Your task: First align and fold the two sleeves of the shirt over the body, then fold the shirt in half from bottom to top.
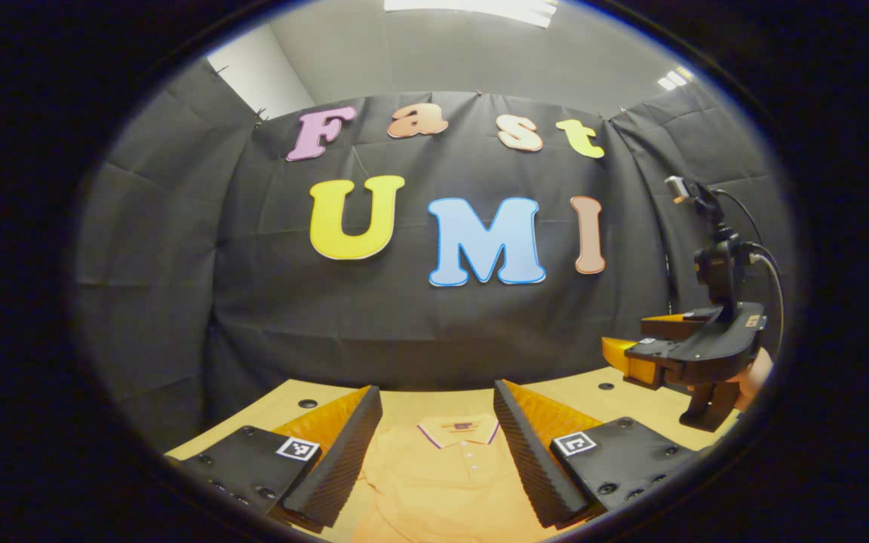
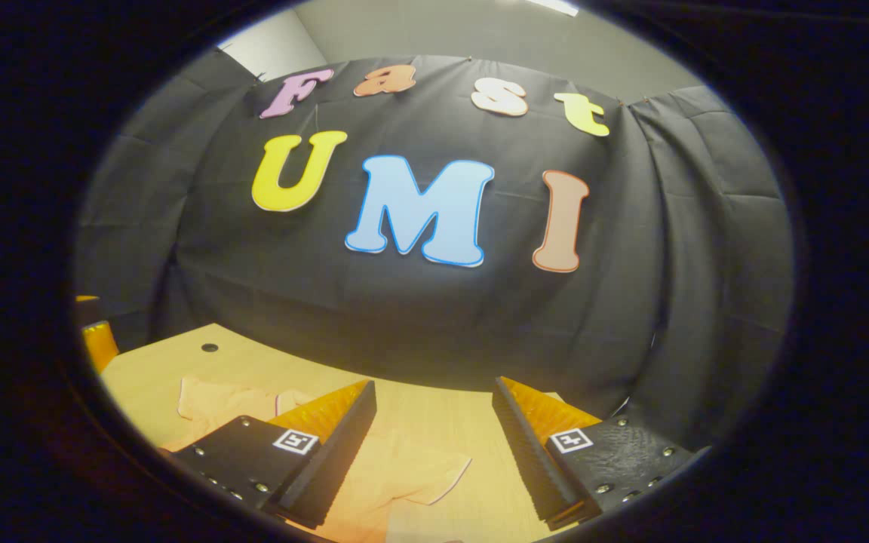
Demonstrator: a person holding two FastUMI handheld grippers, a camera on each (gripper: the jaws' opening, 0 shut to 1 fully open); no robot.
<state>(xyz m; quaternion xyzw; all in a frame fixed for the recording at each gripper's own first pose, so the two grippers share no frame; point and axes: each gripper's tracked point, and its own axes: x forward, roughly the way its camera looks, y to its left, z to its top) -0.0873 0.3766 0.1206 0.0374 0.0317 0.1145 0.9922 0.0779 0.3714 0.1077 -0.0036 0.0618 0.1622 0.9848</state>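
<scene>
In the left gripper view, the left gripper (image 1: 438,434) is held above the table (image 1: 593,396) with its fingers spread wide and nothing between them. The orange shirt (image 1: 434,483) is seen lying flat on the near part of the table, its collar (image 1: 459,430) pointing toward the far edge. A strip of bare table is left between collar and far edge. The right gripper (image 1: 619,362) is seen at the right, raised off the table, held by a hand (image 1: 753,373); its opening cannot be told there. In the right gripper view, the right gripper (image 2: 434,434) is spread wide and empty, above one sleeve (image 2: 412,471), with bare wood beyond to the right.
</scene>
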